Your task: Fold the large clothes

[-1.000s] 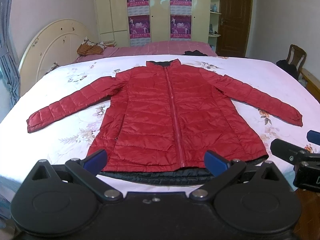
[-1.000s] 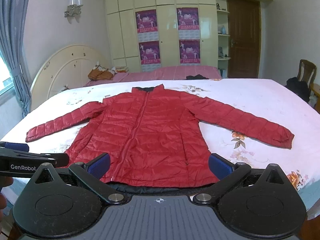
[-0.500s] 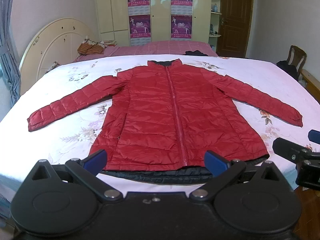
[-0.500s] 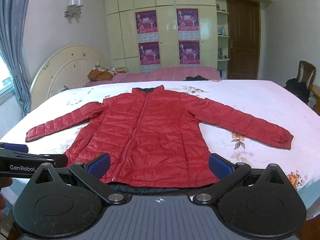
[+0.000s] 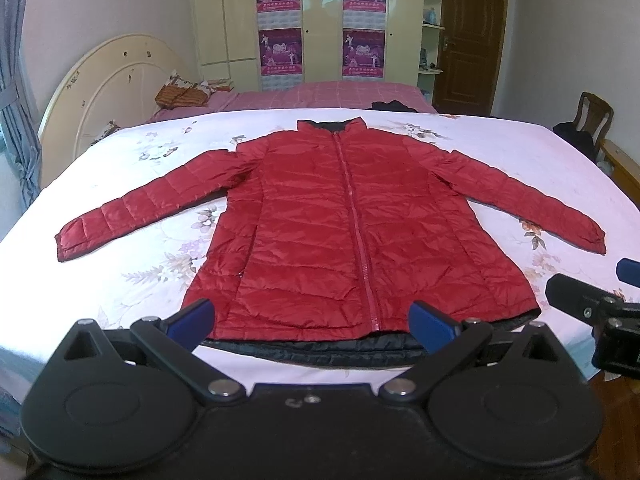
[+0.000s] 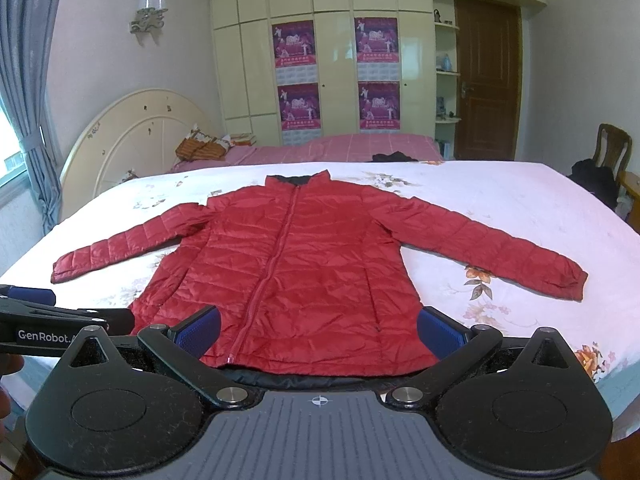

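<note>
A red quilted jacket point(image 5: 344, 232) lies flat and zipped on the bed, front up, collar far, both sleeves spread out; it also shows in the right wrist view point(image 6: 296, 272). Its black lining shows along the near hem. My left gripper point(image 5: 310, 320) is open and empty, held just in front of the hem. My right gripper point(image 6: 318, 330) is open and empty, also just short of the hem. Each gripper shows at the edge of the other's view: the right one point(image 5: 592, 304) and the left one point(image 6: 60, 320).
The bed has a white floral sheet point(image 5: 132, 248) and a cream headboard point(image 5: 104, 92) at the left. A pink bed point(image 5: 320, 94) with a dark item stands behind. Wardrobes with posters, a brown door point(image 5: 472, 36) and a wooden chair point(image 5: 592, 116) are farther off.
Both views have shifted slightly; the jacket sits a little higher in the left wrist view. Both grippers stay open and the jacket has not moved.
</note>
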Tool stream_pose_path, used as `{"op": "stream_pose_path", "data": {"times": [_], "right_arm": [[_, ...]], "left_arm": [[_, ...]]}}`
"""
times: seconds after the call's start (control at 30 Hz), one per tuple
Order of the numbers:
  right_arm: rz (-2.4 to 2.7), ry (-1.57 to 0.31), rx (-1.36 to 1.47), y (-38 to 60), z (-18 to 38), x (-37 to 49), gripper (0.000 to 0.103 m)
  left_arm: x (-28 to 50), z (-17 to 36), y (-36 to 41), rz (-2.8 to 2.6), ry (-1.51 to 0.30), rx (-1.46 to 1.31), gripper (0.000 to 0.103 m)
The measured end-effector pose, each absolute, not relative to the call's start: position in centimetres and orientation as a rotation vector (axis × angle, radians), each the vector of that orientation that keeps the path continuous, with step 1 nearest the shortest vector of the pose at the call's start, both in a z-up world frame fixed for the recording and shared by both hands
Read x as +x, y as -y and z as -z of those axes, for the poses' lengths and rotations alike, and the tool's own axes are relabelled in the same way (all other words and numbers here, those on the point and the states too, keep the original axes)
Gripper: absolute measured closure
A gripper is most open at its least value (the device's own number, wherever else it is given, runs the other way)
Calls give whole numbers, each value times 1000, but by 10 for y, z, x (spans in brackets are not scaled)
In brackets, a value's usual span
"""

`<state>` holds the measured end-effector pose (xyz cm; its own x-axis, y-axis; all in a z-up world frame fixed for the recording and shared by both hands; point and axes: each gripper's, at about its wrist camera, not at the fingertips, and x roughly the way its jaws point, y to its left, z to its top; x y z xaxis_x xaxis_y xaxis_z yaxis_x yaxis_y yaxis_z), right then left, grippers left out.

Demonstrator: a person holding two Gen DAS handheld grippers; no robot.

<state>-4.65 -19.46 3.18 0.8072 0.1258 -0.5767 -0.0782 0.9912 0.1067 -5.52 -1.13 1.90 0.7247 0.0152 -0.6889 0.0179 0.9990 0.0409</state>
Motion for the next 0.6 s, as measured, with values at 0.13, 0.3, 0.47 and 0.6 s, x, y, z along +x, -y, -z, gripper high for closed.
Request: {"op": "stream_pose_path", "data": {"times": [0.13,0.3,0.47,0.6], "right_arm": [[-110,-623,77,193,-32,-46,0],[-108,-622,75,190,-32,-46,0],[-102,-623,74,188,-32,-45,0],[-97,-624,73,188,-31,-44,0]], "left_arm": [[-55,-19,9,0,-760,45,0],[-54,-18,8,1,-762,43,0],[-53,-17,6,-1,-764,40,0],[-53,-16,3,-3,-766,38,0]]}}
